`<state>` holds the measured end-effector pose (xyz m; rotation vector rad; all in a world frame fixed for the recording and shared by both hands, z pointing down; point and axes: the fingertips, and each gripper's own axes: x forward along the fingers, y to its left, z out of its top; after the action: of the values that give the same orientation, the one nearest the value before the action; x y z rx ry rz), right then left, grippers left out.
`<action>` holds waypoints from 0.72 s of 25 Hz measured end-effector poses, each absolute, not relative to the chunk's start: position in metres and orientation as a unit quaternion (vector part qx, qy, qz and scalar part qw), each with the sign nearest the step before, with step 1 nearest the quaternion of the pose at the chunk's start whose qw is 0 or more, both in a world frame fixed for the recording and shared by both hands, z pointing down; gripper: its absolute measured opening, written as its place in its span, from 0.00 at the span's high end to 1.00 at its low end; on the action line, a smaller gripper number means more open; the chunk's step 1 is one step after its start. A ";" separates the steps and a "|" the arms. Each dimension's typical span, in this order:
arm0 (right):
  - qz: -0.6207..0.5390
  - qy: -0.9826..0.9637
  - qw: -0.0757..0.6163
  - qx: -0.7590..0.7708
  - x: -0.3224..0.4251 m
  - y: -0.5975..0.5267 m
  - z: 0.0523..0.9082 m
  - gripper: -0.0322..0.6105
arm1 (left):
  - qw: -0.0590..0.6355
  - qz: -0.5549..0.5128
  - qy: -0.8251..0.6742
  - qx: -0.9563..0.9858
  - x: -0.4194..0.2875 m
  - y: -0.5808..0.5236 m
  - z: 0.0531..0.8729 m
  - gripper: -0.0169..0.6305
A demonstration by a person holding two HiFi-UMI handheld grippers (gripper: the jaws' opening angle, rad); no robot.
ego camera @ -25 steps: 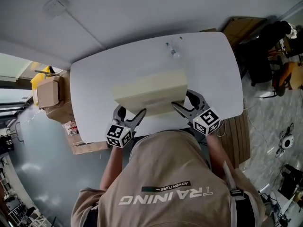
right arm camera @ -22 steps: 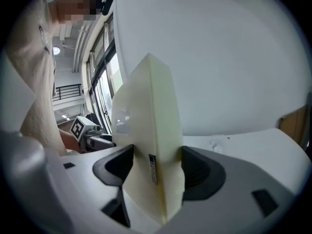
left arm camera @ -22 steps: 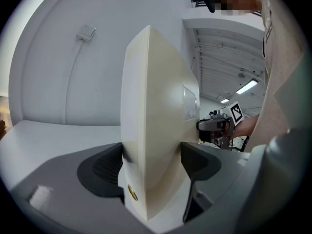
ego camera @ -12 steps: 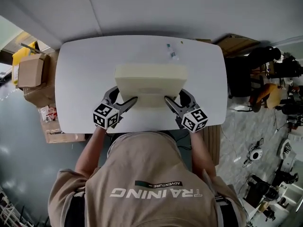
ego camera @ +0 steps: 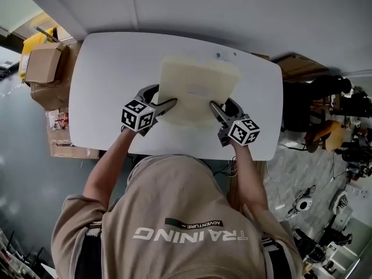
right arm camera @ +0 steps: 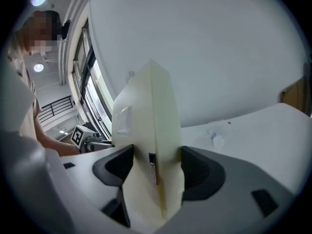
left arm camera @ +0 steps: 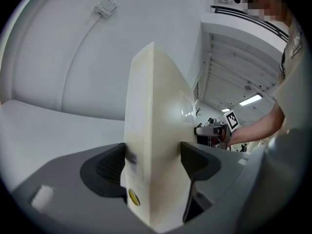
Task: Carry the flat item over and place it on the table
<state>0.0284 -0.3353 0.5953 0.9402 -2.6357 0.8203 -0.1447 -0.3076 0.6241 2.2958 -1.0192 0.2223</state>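
Person in a tan shirt (ego camera: 186, 214) holds a flat cream item (ego camera: 197, 86) over the white table (ego camera: 104, 74), gripping it from the table's near side with a hand-held tool in each hand. The left gripper (ego camera: 167, 105) is clamped on the item's near left edge, its two jaws pressed flat against opposite faces. The right gripper (ego camera: 213, 106) bites the near right edge in the same way. The item lies above the middle of the table and reaches to the table's far edge; whether it touches the tabletop cannot be told. A clear pouch (left arm camera: 187, 108) is stuck to one face and a round yellow sticker (left arm camera: 132, 196) marks its narrow side. Small clear bits (ego camera: 220, 55) lie on the table by the far edge. Off the table's left end, a closed cardboard box (ego camera: 42, 63) sits on other cartons (ego camera: 64, 150), its contents unseen, with a yellow container (ego camera: 35, 42) just beyond.
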 end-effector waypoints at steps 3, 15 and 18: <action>0.288 -0.898 0.110 0.313 0.029 -0.351 0.602 0.51 | 0.305 0.090 -0.390 0.864 -0.145 -0.320 0.627 0.43; 0.318 -0.897 0.118 0.283 0.018 -0.406 0.632 0.51 | 0.378 0.096 -0.407 0.826 -0.152 -0.350 0.658 0.43; 0.331 -0.891 0.122 0.285 0.015 -0.415 0.643 0.51 | 0.402 0.089 -0.407 0.816 -0.155 -0.359 0.667 0.43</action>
<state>0.0154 -0.4148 0.6426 0.8319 -2.6020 0.9658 -0.1548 -0.3591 0.6672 2.0621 -1.0278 0.2259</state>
